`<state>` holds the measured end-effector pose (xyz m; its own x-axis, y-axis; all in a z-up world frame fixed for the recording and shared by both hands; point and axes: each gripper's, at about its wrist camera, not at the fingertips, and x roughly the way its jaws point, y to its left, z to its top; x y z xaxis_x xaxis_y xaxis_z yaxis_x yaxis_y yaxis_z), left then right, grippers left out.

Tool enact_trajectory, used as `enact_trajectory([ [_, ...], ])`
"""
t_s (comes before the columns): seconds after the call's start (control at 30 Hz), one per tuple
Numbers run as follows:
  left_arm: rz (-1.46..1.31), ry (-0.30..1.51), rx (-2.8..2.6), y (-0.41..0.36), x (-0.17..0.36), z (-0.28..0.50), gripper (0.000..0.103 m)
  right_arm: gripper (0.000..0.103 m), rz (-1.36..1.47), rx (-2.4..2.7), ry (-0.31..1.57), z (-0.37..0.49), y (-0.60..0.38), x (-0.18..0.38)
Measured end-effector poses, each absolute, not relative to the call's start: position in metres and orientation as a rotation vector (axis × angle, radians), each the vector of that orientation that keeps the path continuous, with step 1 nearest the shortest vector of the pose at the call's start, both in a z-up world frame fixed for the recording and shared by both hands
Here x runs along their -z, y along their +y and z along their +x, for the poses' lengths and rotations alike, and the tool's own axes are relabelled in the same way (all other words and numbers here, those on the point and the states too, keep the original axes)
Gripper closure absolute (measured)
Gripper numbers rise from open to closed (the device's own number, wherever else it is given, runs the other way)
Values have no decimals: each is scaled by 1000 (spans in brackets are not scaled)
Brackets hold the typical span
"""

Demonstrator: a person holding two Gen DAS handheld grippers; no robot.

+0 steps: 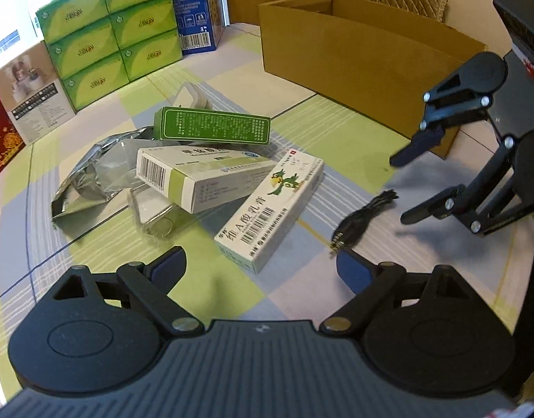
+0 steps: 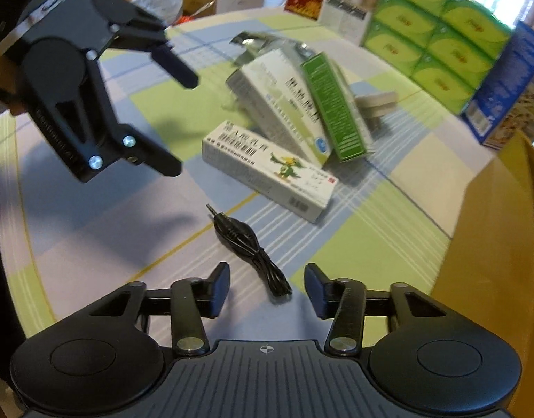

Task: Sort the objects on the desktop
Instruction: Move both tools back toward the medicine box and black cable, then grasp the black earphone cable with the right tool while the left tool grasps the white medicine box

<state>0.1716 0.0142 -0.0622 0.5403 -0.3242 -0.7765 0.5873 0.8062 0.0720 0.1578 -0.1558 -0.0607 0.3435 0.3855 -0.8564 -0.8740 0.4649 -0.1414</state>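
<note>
- As matters stand on the checked tablecloth, sorting appears barely begun: every loose item seen lies out on the cloth, and none can be seen inside the cardboard box, though its interior is largely hidden.
- Coiled black audio cable lies alone, apart from the pile, just ahead of the right gripper, whose jaws stand spread and empty either side of its near end.
- White carton with parrot print lies flat just beside the cable; its far end tucks against the pile.
- White barcode medicine box rests tilted on a clear plastic piece; the green box leans behind it; crumpled foil pouch lies alongside.
- Left gripper hovers released, holding nothing, with the parrot carton's near end between its fingers.
- Judgement: cable likely first pick; all items outstanding.
- Stacked tissue packs at the table's edge seem background stock.
</note>
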Motion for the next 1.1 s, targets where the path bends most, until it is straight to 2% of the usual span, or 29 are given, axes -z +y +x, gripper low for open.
enact_trajectory([
  [0.3, 395, 831, 632, 6, 89, 196, 16, 64, -696, -925, 896, 174, -144, 81],
  [0.4, 420, 818, 653, 4, 95, 202, 20, 67, -691, -932, 902, 177, -142, 81],
  [0.5, 423, 828, 675, 2, 99, 207, 27, 78, -682, -939, 913, 179, -139, 80],
  [0.57, 415, 843, 678, 0, 101, 208, 39, 85, -689, -935, 909, 176, -137, 80],
  [0.6, 412, 850, 671, 0, 102, 207, 42, 86, -696, -931, 906, 174, -137, 80],
  [0.67, 406, 874, 658, -1, 102, 203, 59, 90, -693, -919, 910, 172, -138, 80],
  [0.73, 385, 896, 635, -2, 100, 196, 66, 91, -662, -889, 931, 168, -142, 79],
  [0.97, 258, 996, 533, -13, 91, 163, 70, 94, -354, -680, 1063, 156, -177, 72],
  [1.1, 201, 1019, 480, -21, 87, 134, 70, 94, -237, -578, 1058, 142, -199, 66],
])
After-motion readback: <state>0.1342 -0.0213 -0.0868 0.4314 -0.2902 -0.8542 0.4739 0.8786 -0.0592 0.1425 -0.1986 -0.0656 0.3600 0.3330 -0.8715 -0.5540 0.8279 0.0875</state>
